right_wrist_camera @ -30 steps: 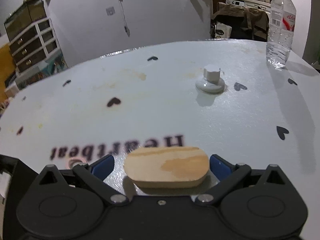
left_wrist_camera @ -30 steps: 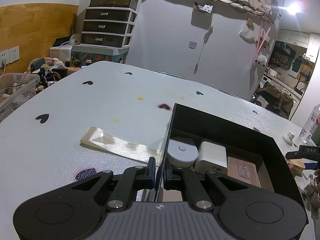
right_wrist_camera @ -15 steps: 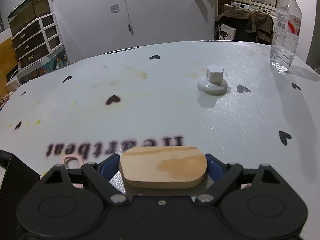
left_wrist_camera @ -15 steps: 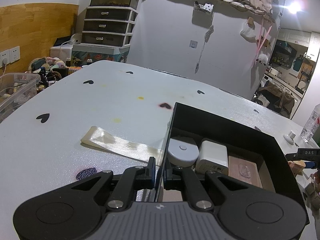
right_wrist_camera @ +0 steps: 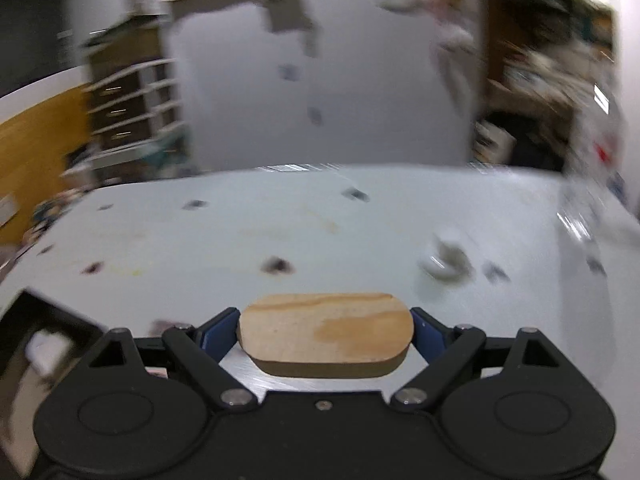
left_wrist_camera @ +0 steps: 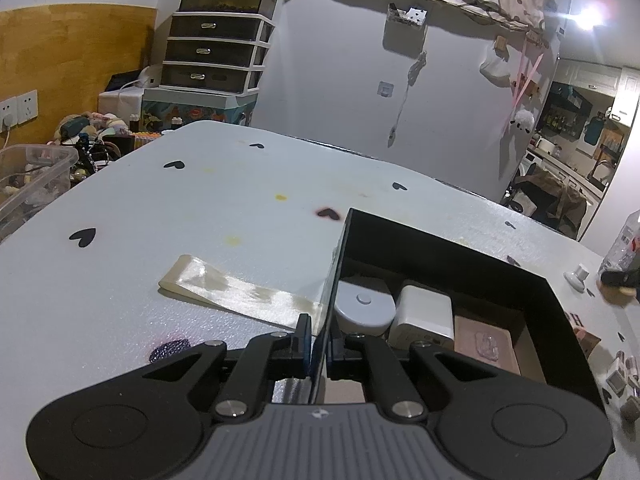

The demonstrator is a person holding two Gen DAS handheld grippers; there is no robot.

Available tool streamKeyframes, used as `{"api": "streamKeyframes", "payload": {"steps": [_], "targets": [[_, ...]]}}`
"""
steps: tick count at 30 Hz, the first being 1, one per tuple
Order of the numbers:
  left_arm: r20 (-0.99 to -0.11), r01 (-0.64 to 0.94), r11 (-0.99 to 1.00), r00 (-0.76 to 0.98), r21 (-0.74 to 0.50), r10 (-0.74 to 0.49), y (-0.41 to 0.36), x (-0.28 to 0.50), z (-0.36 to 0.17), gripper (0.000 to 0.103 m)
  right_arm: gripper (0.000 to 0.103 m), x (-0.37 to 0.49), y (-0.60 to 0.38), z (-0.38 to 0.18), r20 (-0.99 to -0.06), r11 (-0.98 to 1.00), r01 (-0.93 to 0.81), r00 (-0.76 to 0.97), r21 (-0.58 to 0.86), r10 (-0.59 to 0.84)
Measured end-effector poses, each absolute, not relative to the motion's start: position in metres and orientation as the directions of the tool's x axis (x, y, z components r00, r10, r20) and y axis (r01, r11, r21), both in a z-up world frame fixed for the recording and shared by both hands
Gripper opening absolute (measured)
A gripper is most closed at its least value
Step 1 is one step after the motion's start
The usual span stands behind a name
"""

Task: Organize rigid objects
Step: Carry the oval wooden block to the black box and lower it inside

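Observation:
My left gripper (left_wrist_camera: pixel 319 346) is shut on the left wall of an open black box (left_wrist_camera: pixel 448 252) on the table. Inside the box lie a round white device (left_wrist_camera: pixel 363 307), a white charger block (left_wrist_camera: pixel 425 316) and a brown flat piece (left_wrist_camera: pixel 486 346). My right gripper (right_wrist_camera: pixel 326 330) is shut on an oval wooden block (right_wrist_camera: pixel 326 330) and holds it above the table. The right wrist view is blurred; the black box (right_wrist_camera: pixel 36 328) shows at its lower left. The right gripper with the block shows small at the far right of the left wrist view (left_wrist_camera: pixel 618 280).
A cream ribbon (left_wrist_camera: pixel 236 294) lies left of the box. A white knob (left_wrist_camera: pixel 576 276) (right_wrist_camera: pixel 444 260) and a water bottle (left_wrist_camera: pixel 626 240) stand at the right. Small loose items (left_wrist_camera: pixel 624 380) lie right of the box. A clear bin (left_wrist_camera: pixel 28 176) sits at the far left.
My right gripper has lifted the wooden block off the table and swings left toward the box; its view is now blurred. My left gripper has stayed on the box wall.

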State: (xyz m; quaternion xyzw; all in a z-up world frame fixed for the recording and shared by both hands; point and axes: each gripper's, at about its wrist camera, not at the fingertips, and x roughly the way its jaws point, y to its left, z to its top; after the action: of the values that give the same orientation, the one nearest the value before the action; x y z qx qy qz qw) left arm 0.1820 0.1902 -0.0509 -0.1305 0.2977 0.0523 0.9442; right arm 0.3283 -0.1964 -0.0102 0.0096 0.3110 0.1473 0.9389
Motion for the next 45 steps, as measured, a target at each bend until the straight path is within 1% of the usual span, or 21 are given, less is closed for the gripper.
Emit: {"api": "streamKeyframes", "payload": {"steps": [4, 7, 12, 17, 23, 28, 36, 38, 39, 42, 45], "targets": [[-0.576, -0.172, 0.96, 0.817, -0.219, 0.015, 0.191, 0.182, -0.05, 0.006, 0.09, 0.317, -0.155, 0.017, -0.548, 0.869, -0.492, 0.713, 0.055, 0.439], [-0.577, -0.165, 0.96, 0.816, -0.227, 0.004, 0.193, 0.183, -0.05, 0.007, 0.09, 0.31, -0.116, 0.028, -0.547, 0.772, -0.636, 0.645, 0.005, 0.534], [-0.578, -0.144, 0.961, 0.816, -0.237, -0.02, 0.196, 0.183, -0.05, 0.008, 0.09, 0.295, -0.053, 0.031, -0.58, 0.599, -0.798, 0.521, -0.07, 0.626], [-0.577, -0.123, 0.957, 0.815, -0.261, -0.052, 0.202, 0.184, -0.05, 0.01, 0.09, 0.279, 0.002, 0.021, -0.636, 0.433, -0.895, 0.398, -0.11, 0.661], [-0.58, -0.098, 0.944, 0.807, -0.316, -0.111, 0.211, 0.186, -0.05, 0.013, 0.09, 0.268, 0.047, -0.001, -0.713, 0.258, -0.96, 0.256, -0.109, 0.652], [-0.58, -0.098, 0.941, 0.806, -0.323, -0.115, 0.212, 0.188, -0.05, 0.013, 0.09, 0.268, 0.066, -0.018, -0.755, 0.193, -0.977, 0.196, -0.094, 0.626], [-0.575, -0.105, 0.936, 0.81, -0.336, -0.116, 0.215, 0.187, -0.049, 0.012, 0.09, 0.268, 0.085, -0.024, -0.761, 0.141, -0.99, 0.081, 0.013, 0.644], [-0.573, -0.105, 0.933, 0.811, -0.345, -0.121, 0.216, 0.186, -0.05, 0.013, 0.092, 0.273, 0.085, -0.027, -0.755, 0.142, -0.989, 0.057, 0.049, 0.653], [-0.571, -0.105, 0.932, 0.812, -0.346, -0.121, 0.215, 0.185, -0.05, 0.013, 0.095, 0.275, 0.085, -0.029, -0.756, 0.153, -0.986, 0.057, 0.058, 0.652], [-0.571, -0.105, 0.932, 0.812, -0.346, -0.121, 0.216, 0.185, -0.05, 0.013, 0.096, 0.279, 0.08, -0.032, -0.76, 0.162, -0.983, 0.04, 0.087, 0.649], [-0.572, -0.106, 0.933, 0.812, -0.345, -0.12, 0.216, 0.185, -0.05, 0.013, 0.096, 0.278, 0.075, -0.031, -0.754, 0.158, -0.984, 0.04, 0.085, 0.655]]}}
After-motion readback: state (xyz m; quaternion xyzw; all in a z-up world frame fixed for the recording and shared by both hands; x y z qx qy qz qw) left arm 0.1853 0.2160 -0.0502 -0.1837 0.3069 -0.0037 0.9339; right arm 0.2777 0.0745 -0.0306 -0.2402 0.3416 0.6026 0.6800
